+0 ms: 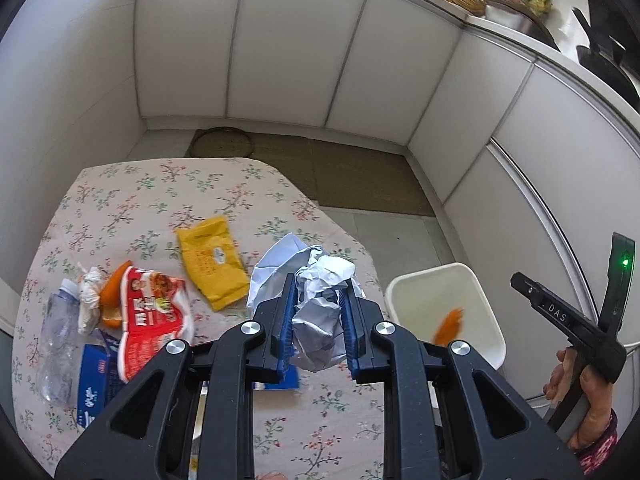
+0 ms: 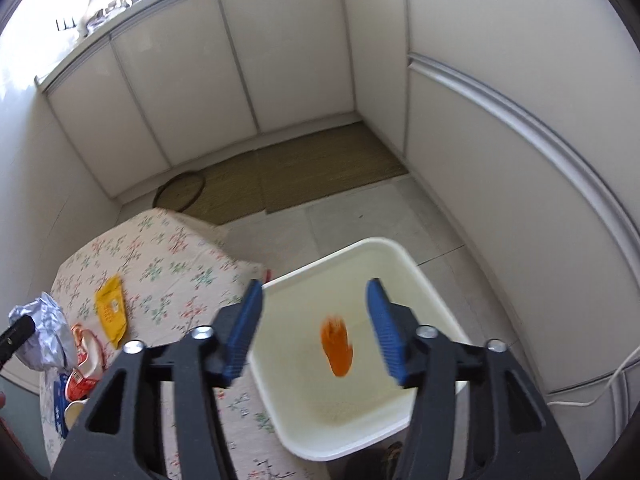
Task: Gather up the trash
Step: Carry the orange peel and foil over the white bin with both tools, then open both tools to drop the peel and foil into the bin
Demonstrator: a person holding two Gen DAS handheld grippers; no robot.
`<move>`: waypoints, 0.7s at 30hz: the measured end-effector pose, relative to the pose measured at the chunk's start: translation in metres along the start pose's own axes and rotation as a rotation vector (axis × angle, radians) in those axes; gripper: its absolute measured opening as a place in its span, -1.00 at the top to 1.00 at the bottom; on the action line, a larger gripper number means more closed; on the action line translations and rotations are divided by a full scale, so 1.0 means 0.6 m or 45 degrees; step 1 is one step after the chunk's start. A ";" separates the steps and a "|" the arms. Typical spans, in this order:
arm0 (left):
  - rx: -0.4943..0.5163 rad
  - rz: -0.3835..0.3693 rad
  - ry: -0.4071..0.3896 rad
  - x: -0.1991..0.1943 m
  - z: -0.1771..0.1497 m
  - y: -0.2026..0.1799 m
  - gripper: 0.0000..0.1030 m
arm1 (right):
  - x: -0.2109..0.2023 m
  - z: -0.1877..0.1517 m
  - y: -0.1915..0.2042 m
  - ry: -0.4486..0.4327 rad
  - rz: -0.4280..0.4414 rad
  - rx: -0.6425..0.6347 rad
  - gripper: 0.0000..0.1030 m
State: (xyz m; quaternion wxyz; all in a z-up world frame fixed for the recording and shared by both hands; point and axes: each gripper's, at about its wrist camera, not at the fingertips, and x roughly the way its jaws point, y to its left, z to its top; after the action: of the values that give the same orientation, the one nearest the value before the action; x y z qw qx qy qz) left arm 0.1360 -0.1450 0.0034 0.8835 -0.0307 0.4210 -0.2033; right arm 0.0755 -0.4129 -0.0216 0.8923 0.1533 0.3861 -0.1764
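**Trash collection under way: one piece dropping into the bin, paper held for the next drop**

White cabinet fronts wall in a corner; a worktop (image 1: 168, 184) under a floral cloth stands beside a white bin (image 2: 416, 264) on the tiled floor.

Step in hand: disposal. The right hand-held gripper (image 2: 316, 328) hangs over the bin with its blue pads spread wide and nothing between them. An orange piece (image 2: 337, 346), blurred, shows inside the bin's outline beneath it; it is judged to be falling or just landed, most likely orange peel.

The left hand-held gripper (image 1: 318, 320) is clamped narrow on a wad of crumpled white paper (image 1: 320, 304), carried above the worktop edge nearest the bin.

Remaining on the worktop, on the side away from the bin: a yellow packet (image 1: 212, 264), a red wrapper (image 1: 154, 312), an orange peel (image 1: 112, 296), a crushed clear bottle (image 1: 60, 344), a small white wad (image 1: 90, 300) and a blue carton (image 1: 94, 384).

Next move, as judged: carry the paper across to the bin, centre it over the opening and release; the right hand-held gripper must clear the space first.

Limits of view: the blue carton is partly covered by the wrapper and the gripper body. The bin's near rim is cut off by the right gripper's frame. The bin's other contents cannot be made out.
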 end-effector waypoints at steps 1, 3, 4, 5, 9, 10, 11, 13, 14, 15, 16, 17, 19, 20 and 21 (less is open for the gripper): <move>0.021 -0.015 0.004 0.009 -0.001 -0.017 0.61 | -0.006 0.001 -0.011 -0.028 -0.024 0.001 -0.25; 0.061 -0.063 0.011 0.028 -0.005 -0.055 0.61 | -0.018 0.004 -0.030 -0.082 -0.082 -0.003 -0.35; 0.081 -0.089 0.015 0.036 -0.006 -0.072 0.60 | -0.020 0.008 -0.037 -0.106 -0.119 -0.007 -0.41; 0.103 -0.111 0.018 0.044 -0.007 -0.091 0.60 | -0.025 0.009 -0.040 -0.146 -0.178 -0.022 -0.46; 0.173 -0.200 0.028 0.076 -0.015 -0.160 0.60 | -0.064 0.007 -0.061 -0.350 -0.376 -0.054 -0.81; 0.186 -0.220 0.034 0.083 -0.018 -0.175 0.60 | -0.070 0.008 -0.067 -0.371 -0.402 -0.047 -0.82; 0.204 -0.234 0.040 0.090 -0.021 -0.190 0.60 | -0.075 0.009 -0.075 -0.390 -0.428 -0.030 -0.82; 0.245 -0.245 0.046 0.104 -0.027 -0.219 0.59 | -0.083 0.012 -0.095 -0.409 -0.471 0.025 -0.83; 0.249 -0.257 0.053 0.113 -0.029 -0.230 0.59 | -0.085 0.013 -0.105 -0.414 -0.485 0.051 -0.84; 0.245 -0.269 0.063 0.121 -0.031 -0.240 0.59 | -0.087 0.014 -0.115 -0.413 -0.497 0.071 -0.84; 0.239 -0.281 0.077 0.129 -0.032 -0.248 0.58 | -0.088 0.016 -0.126 -0.405 -0.507 0.093 -0.84; 0.233 -0.292 0.090 0.139 -0.033 -0.254 0.58 | -0.087 0.017 -0.136 -0.393 -0.508 0.116 -0.84; 0.224 -0.304 0.109 0.157 -0.035 -0.267 0.58 | -0.085 0.018 -0.150 -0.368 -0.503 0.148 -0.84; 0.221 -0.309 0.114 0.162 -0.036 -0.272 0.57 | -0.084 0.019 -0.154 -0.361 -0.504 0.157 -0.84; 0.216 -0.316 0.120 0.167 -0.037 -0.277 0.53 | -0.084 0.019 -0.158 -0.359 -0.506 0.163 -0.84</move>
State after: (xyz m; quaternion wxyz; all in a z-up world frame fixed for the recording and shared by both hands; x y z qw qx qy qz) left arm 0.1202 -0.3329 -0.0465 0.8303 0.0017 0.4362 -0.3469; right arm 0.0097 -0.4923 0.0103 0.8737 0.1045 0.2686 -0.3920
